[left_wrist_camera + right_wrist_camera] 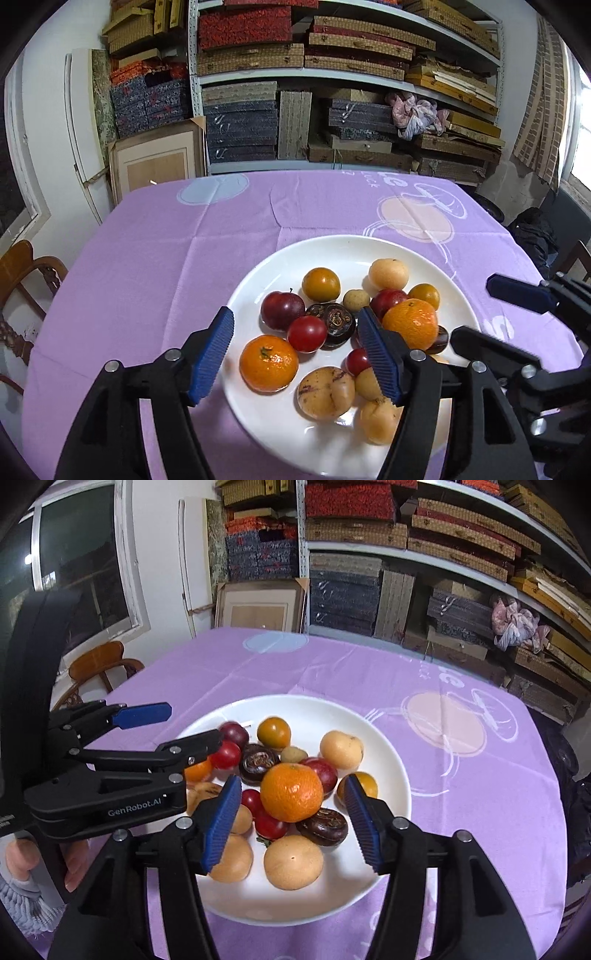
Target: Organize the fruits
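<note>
A white plate (258, 273) (388, 746) on the purple tablecloth (147, 258) holds several fruits: tangerines (268, 363) (291, 792), dark mangosteens (336, 321) (323, 827), a red plum (282, 310), small red tomatoes (306, 334) and pale yellow fruits (388, 274). My left gripper (295, 321) (184, 725) hangs open over the plate's left half, above a red tomato and a mangosteen. My right gripper (292, 786) (474, 309) is open too, its blue pads on either side of a tangerine without touching it.
A wooden chair (22, 273) (99, 664) stands off the table's left edge. Shelves (332, 92) packed with woven boxes fill the back wall. A person's hand (22, 860) holds the left gripper's handle at the lower left. Bare purple cloth lies left of and behind the plate.
</note>
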Tool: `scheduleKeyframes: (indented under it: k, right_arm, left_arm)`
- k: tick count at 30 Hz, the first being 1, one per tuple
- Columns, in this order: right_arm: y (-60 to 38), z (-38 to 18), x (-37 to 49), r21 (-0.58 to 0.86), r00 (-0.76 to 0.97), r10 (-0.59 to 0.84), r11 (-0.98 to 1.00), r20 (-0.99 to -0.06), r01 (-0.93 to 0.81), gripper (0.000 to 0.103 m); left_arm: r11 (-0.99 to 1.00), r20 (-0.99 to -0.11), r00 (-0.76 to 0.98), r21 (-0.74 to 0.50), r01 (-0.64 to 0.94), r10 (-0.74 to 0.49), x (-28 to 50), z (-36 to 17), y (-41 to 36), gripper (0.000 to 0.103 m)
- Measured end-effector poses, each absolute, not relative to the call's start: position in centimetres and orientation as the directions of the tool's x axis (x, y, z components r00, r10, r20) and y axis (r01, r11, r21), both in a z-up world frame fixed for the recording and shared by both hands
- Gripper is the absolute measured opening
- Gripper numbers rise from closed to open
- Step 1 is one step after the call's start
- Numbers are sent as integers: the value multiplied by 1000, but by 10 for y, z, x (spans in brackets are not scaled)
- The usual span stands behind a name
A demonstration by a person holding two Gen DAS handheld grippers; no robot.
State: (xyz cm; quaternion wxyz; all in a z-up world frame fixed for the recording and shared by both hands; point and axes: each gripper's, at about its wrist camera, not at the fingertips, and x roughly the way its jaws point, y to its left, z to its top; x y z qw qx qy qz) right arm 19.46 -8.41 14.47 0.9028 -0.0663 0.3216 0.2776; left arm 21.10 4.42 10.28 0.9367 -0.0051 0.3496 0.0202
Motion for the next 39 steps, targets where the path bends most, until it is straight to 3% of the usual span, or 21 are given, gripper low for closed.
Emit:
scheduleKeyframes:
  k: [1,3,4,7,11,20,23,30,39]
  right_arm:
    - [-91,160,181,59,664,468,840,-583,-540,75]
    - [-104,185,150,56,712,474,849,-518,-525,99]
    - [-110,192,135,57,729,478,852,-490,-521,99]
    - [-121,195,96,67,741,481,856,-469,-513,99]
    - [-126,169,64,100,713,474,860,-517,-500,99]
    - [-136,111,42,145,712,422,897,-561,-418,99]
    - [-141,107,44,151,713,418,900,-563,-408,99]
    - [-152,104,47,135,736,384,916,-557,-377,99]
    - [-137,93,49,54,729,337,922,-595,-383,99]
  left_arm:
    - [999,-640,768,7,-40,36,201,111,43,76]
    - [998,-600,797,26,-57,61,173,130,40,89]
    - [997,-582,810,33,-66,73,160,136,37,100]
    - [997,-550,832,40,-63,75,117,144,29,100]
    - [1000,-617,786,22,-19,29,85,122,13,100]
    - [982,-584,792,159,-105,179,56,86,-10,100]
    - [988,-565,811,112,-109,153,54,89,-6,100]
    - [983,-615,784,-72,-167,88,58,87,20,100]
    - [981,-620,779,-71,-180,98,59,84,27,100]
